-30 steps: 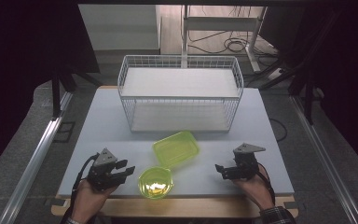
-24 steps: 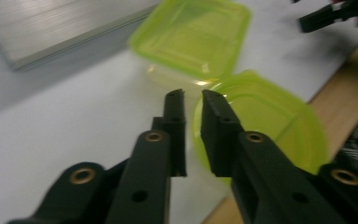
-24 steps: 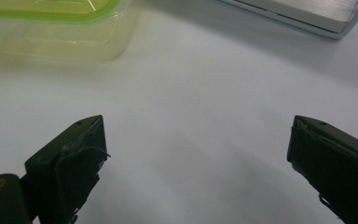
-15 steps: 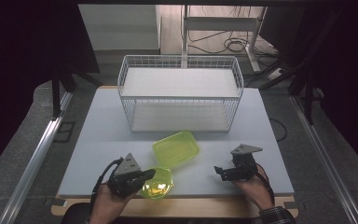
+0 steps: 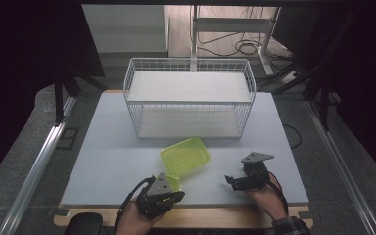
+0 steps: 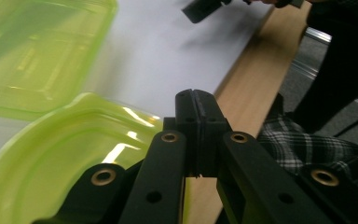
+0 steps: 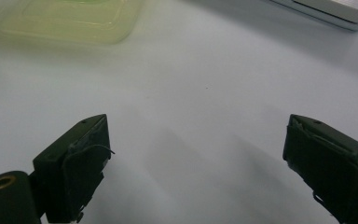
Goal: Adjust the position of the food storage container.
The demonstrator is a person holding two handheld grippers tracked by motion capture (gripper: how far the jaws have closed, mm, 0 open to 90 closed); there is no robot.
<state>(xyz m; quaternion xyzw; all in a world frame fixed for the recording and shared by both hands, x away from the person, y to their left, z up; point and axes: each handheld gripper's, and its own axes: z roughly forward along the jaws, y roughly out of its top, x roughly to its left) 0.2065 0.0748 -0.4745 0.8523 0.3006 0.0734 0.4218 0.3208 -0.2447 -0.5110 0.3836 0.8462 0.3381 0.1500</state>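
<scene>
High view, bowl: I saw it at the worktop near edge, touching the tray.
Left gripper: fingers together, gripping nothing, above the bowl rim.
Right gripper: fingers apart, empty.

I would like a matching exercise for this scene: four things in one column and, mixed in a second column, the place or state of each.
Things:
1. left gripper
2. right gripper
3. wire basket
4. rectangular green container

Places or states:
A. at the far side of the table
B. jaws wide apart
C. jaws closed together, beside the round green bowl
D. between the basket and the bowl

Pairs: 1-C, 2-B, 3-A, 4-D
</scene>
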